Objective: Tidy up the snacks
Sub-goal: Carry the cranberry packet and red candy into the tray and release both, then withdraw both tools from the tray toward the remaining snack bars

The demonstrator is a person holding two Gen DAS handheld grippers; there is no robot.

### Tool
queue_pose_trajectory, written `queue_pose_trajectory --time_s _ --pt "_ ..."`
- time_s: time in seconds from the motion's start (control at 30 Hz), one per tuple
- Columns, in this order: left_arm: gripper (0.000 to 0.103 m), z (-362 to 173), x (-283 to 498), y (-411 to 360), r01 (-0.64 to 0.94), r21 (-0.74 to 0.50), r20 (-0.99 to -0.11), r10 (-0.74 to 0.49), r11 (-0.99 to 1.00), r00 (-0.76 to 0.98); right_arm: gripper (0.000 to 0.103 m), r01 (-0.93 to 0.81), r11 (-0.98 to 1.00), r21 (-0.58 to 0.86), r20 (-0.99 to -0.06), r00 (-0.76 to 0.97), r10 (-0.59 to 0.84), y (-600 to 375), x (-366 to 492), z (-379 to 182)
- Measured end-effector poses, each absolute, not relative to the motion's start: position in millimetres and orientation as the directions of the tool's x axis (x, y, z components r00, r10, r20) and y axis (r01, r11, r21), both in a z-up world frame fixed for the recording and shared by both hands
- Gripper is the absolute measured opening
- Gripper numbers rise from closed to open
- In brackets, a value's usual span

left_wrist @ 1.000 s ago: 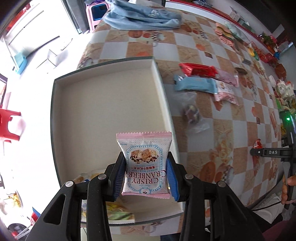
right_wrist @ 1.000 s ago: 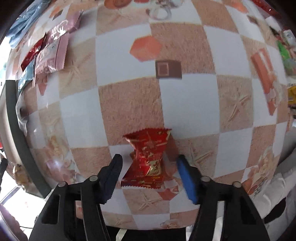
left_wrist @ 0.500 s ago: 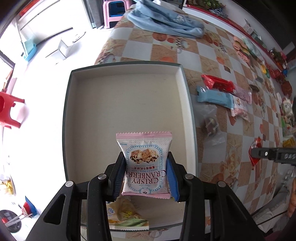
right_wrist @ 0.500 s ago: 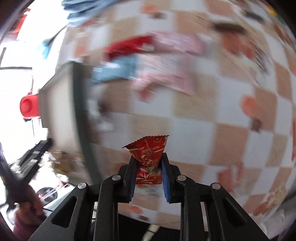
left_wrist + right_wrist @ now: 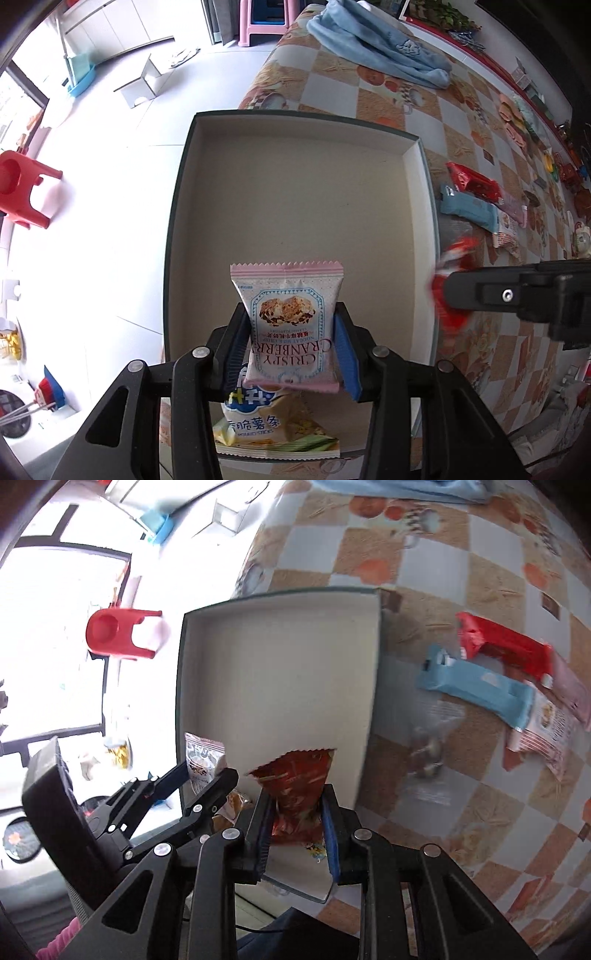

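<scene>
Left wrist view: the left claw still grips the pink cranberry packet, and the tray has moved to lie directly ahead of it. A chips bag lies just below it.

Right wrist view: the right claw, open around the red packet a second ago, is now clenched on it and has swung over the tray's near edge, beside the left claw. I judge both packets are ready to be dropped.

Left gripper: black plastic linkage arms, silver screw heads at pivots, blue ribbed pads. Right gripper: same build. Pink sleeve at lower frame edge.
</scene>
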State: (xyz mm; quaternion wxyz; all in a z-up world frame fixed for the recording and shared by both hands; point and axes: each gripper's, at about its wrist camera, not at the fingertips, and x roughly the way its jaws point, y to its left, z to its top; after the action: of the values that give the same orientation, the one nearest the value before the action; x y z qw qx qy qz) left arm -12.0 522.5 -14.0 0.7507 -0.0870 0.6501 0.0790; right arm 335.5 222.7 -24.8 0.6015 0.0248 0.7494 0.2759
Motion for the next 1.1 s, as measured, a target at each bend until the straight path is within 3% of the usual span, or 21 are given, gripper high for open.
queue_pose_trajectory --time_s 0.03,0.07,0.1,0.13,0.2,0.3,0.37,0.8,1.03,1.1 --pt "0.060 -14.1 -12.8 522.3 -0.233 -0.027 -0.990 0.007 0.972 0.143 0.027 -0.301 0.847 0.437 -0.890 -0.281 0.359 224.6 333.2 -25.5" --pt "0.072 -14.1 -14.0 522.1 -0.234 -0.021 -0.990 0.013 0.972 0.144 0.030 -0.307 0.851 0.427 -0.894 -0.287 0.344 223.8 332.3 -27.2" --pt "0.082 -13.9 -15.1 521.4 -0.234 -0.012 -0.989 0.022 0.972 0.145 0.053 -0.306 0.855 0.419 -0.897 -0.286 0.337 231.1 326.4 -40.2" --pt "0.083 -13.8 -15.8 521.0 -0.234 -0.006 -0.989 0.028 0.972 0.145 0.090 -0.304 0.862 0.405 -0.903 -0.280 0.325 229.6 326.8 -42.4" --pt "0.083 -17.0 -16.6 518.2 -0.225 0.000 -0.992 0.029 0.974 0.125 0.102 -0.279 0.879 0.387 -0.912 -0.254 0.321 216.5 329.3 -44.4" --pt "0.085 -22.4 -17.5 513.1 -0.207 0.004 -0.994 0.026 0.978 0.102 0.102 -0.232 0.902 0.363 -0.917 -0.258 0.303 188.9 330.3 -48.1" --pt "0.092 -23.9 -18.0 508.4 -0.192 0.001 -0.995 0.020 0.981 0.097 0.102 -0.197 0.928 0.316 -0.931 -0.252 0.264 169.8 330.9 -55.7" --pt "0.092 -27.1 -23.0 466.9 -0.068 0.017 -0.999 0.019 0.998 0.035 0.102 -0.102 0.995 0.005 -0.944 -0.330 -0.029 44.9 272.0 -117.3" --pt "0.092 -26.7 -23.3 445.0 -0.016 0.048 -0.999 0.048 0.999 0.011 0.102 -0.107 0.992 -0.064 -0.940 -0.328 -0.096 24.4 254.1 -137.5" --pt "0.092 -26.7 -19.1 435.9 -0.002 0.055 -0.998 0.055 0.998 0.008 0.102 -0.085 0.996 -0.033 -0.947 -0.317 -0.059 22.7 251.8 -138.1"
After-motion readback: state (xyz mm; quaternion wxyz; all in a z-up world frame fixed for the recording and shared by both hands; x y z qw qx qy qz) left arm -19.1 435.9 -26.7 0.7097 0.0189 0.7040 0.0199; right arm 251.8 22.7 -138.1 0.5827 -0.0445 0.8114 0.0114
